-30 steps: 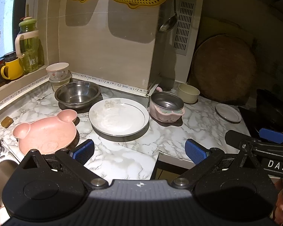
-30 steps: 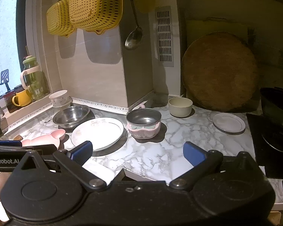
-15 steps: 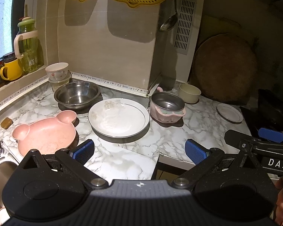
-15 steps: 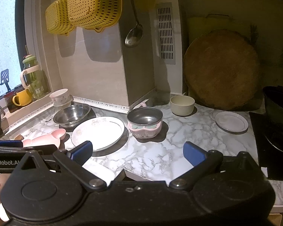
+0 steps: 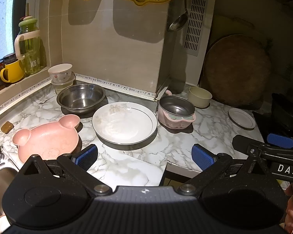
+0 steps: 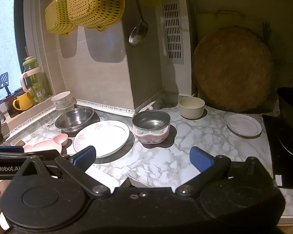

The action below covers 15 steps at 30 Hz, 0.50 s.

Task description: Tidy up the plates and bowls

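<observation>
On the marble counter point(image 5: 211, 136) lie a pink bear-shaped plate point(image 5: 46, 138), a large white plate point(image 5: 125, 122) point(image 6: 101, 136), a steel bowl point(image 5: 81, 98) point(image 6: 75, 118), a pink-sided steel bowl point(image 5: 175, 112) point(image 6: 151, 125), a cream bowl point(image 5: 199, 96) point(image 6: 191, 107) and a small plate point(image 5: 241, 118) point(image 6: 243, 124). Two small bowls point(image 5: 61, 77) are stacked in the corner. My left gripper point(image 5: 144, 157) hangs open above the counter's front edge, holding nothing. My right gripper point(image 6: 142, 159) is open and empty too, in front of the pink-sided bowl.
Yellow baskets point(image 6: 87, 5) and a ladle point(image 6: 138, 33) hang on the wall. A round wooden board point(image 6: 232, 68) leans at the back right beside a dark pan point(image 6: 291, 105) on the stove. A green jar point(image 5: 30, 46) and yellow mug point(image 5: 12, 73) stand on the sill.
Both grippers have drifted slightly; the views shift a little toward the counter. Nothing on the counter has moved and both grippers stay open.
</observation>
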Each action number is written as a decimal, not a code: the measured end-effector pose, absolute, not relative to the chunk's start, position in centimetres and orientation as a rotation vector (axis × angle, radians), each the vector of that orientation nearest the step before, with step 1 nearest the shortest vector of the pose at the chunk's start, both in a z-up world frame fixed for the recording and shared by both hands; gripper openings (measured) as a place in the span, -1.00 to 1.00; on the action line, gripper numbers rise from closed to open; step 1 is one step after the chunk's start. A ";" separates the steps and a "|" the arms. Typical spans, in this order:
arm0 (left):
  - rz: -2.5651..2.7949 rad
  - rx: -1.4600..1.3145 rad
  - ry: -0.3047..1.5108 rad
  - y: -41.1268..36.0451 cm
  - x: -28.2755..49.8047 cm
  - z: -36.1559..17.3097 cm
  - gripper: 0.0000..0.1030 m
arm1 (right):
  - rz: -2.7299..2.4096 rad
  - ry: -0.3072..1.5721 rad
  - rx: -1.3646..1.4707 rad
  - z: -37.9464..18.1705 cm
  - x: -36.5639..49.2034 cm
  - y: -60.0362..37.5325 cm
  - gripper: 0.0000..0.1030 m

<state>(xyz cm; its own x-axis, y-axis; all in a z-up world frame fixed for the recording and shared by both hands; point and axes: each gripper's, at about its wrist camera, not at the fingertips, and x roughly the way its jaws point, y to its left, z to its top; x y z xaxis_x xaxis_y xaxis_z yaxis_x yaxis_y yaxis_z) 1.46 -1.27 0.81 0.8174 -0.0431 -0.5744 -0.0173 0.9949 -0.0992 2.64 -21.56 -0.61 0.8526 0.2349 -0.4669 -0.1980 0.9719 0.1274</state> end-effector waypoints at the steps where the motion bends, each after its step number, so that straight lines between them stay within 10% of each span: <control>1: -0.012 -0.100 0.613 -1.3 1.6 0.8 0.99 | 0.229 0.501 0.077 -0.6 2.7 -21.6 0.99; 15: -0.005 -0.095 0.606 -1.8 2.1 1.0 0.99 | 0.233 0.498 0.091 -0.7 3.2 -21.7 0.99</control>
<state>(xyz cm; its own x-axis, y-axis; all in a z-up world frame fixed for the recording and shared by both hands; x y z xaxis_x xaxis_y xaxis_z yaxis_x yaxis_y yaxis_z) 2.09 -1.76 0.96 0.8218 -0.0323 -0.5689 -0.0235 0.9956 -0.0905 3.18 -21.69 -0.68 0.8525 0.2435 -0.4626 -0.1991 0.9694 0.1432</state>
